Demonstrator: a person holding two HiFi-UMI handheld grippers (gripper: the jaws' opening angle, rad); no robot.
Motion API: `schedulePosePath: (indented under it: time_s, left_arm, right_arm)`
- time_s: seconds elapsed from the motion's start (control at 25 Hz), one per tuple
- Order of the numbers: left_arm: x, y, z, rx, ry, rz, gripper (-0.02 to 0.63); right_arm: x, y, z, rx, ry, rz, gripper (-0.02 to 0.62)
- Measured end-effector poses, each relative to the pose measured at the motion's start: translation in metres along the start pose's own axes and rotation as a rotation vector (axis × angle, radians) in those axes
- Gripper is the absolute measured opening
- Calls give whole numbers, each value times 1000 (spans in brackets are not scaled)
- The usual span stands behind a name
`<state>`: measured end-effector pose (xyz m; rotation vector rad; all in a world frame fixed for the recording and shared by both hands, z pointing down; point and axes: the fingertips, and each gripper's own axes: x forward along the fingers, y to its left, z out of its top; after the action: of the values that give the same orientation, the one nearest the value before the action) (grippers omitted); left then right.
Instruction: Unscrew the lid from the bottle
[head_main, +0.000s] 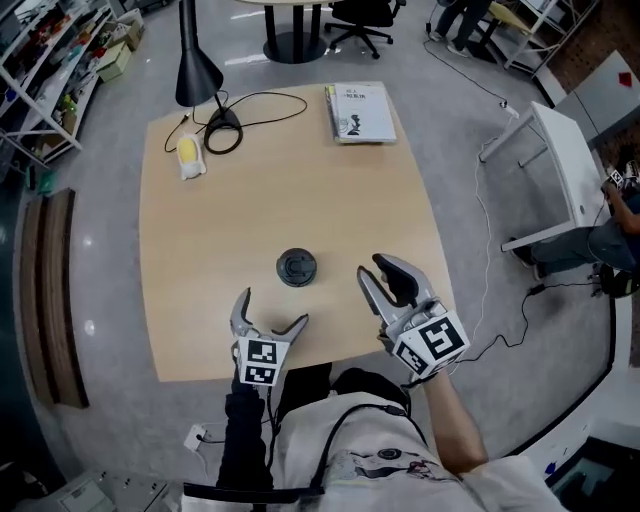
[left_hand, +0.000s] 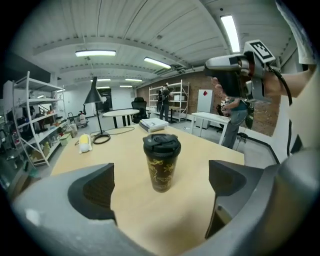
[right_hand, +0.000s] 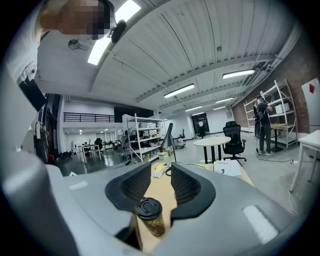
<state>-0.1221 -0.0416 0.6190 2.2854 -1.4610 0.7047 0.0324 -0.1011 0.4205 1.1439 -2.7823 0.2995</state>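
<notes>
A dark bottle (head_main: 297, 267) with gold print and a black lid (left_hand: 161, 142) stands upright near the front of the wooden table (head_main: 230, 230). My left gripper (head_main: 271, 310) is at the front edge just left of it, open wide, with the bottle (left_hand: 161, 162) standing beyond its jaws and untouched. The right gripper (head_main: 374, 266) hovers to the right of the bottle, raised off the table. Its jaws leave a narrow gap with nothing in it, and the bottle (right_hand: 150, 216) shows below them in the right gripper view (right_hand: 161, 182).
At the table's far left stand a black desk lamp (head_main: 195, 60), its coiled cable (head_main: 223, 135) and a yellow-and-white object (head_main: 188, 155). A booklet (head_main: 360, 110) lies at the far right corner. A white table (head_main: 560, 170) stands to the right.
</notes>
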Motion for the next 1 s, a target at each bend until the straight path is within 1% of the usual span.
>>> schedulePosePath:
  time_s: [0.08,0.16,0.28,0.48,0.6,0.72,0.88,1.0]
  left_arm:
    - [19,-2,-20,10,46,-40,604]
    - [36,-7,-33,34,54,-71,604]
    - [61,-11,-31,63,-29,-85,603]
    - [97,-16,-23,67,-136,-109,601]
    - [114,-22,-13,84,-178,-137,600]
    - [127,-23,-4,78,-215,-145,598]
    - [130,-27,6,57,-270,-155,598]
    - [129,-26,12,60,-289,-162,594]
  right_arm:
    - [12,-1,-4,4,25,-1,127]
    - [20,-2,-8,8,50,2,127]
    - [27,-8,-14,8,84,-10,126]
    - [17,-26,-20,-15,135,-51,118]
    - [7,-42,-25,-15,166,-91,117]
    - [1,-53,-28,-13,187,-123,114]
    - [-3,-61,-32,-13,213,-148,112]
    - [-5,-67,-33,-19,230,-161,110]
